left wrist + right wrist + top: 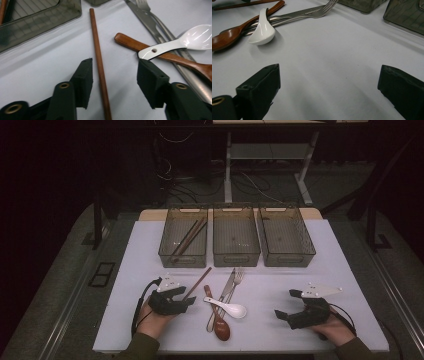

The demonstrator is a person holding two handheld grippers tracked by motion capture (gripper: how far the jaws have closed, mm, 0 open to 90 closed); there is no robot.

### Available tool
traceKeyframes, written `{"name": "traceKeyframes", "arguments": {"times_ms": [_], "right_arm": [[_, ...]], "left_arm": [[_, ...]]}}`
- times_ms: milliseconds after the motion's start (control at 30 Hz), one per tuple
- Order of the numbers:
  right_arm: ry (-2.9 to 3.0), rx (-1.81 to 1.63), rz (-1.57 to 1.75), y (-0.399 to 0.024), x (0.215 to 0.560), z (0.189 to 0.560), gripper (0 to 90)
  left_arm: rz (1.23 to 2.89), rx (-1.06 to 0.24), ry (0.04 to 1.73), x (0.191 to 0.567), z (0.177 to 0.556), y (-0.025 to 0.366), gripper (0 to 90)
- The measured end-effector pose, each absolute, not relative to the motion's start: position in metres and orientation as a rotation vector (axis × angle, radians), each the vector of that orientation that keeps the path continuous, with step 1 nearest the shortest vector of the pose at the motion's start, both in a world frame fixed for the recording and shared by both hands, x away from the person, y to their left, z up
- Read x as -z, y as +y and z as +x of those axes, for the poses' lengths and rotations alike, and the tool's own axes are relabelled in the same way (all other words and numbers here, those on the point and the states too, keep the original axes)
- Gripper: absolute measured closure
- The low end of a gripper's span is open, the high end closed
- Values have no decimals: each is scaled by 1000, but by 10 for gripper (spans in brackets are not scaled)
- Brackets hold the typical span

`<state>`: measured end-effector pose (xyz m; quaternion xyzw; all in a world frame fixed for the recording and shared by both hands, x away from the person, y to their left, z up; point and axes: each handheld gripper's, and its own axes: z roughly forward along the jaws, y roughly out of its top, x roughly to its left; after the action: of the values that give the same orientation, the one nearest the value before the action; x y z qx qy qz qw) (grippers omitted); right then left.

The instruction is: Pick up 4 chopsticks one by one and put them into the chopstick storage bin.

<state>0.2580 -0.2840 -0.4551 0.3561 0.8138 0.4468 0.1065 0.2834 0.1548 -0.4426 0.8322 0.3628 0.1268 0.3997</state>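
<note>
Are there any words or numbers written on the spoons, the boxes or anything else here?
None can be read.
The three clear bins have raised patches on their front walls, too small and dim to tell whether they carry text.
The knife shows fine marks near its handle, too blurred to read.
The white spoon, wooden spoon, chopstick and both grippers look plain.

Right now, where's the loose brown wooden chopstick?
The brown wooden chopstick lies on the white table between the open jaws of the left hand-held gripper, untouched by either pad, left of the brown wooden spoon.
</note>
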Motion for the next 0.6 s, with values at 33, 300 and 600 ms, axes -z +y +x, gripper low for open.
{"name": "traceKeyframes", "arguments": {"times_ms": [33,300,600], "right_arm": [[2398,-1317,1046,-284,455,258,42],[2402,-1312,1042,-284,456,259,42],[2406,-1306,1041,-283,456,258,42]], "left_arm": [[2106,-324,926,443,284,155,490],[2116,-320,991,447,288,151,649],[2136,-325,1012,448,291,148,736]]}}
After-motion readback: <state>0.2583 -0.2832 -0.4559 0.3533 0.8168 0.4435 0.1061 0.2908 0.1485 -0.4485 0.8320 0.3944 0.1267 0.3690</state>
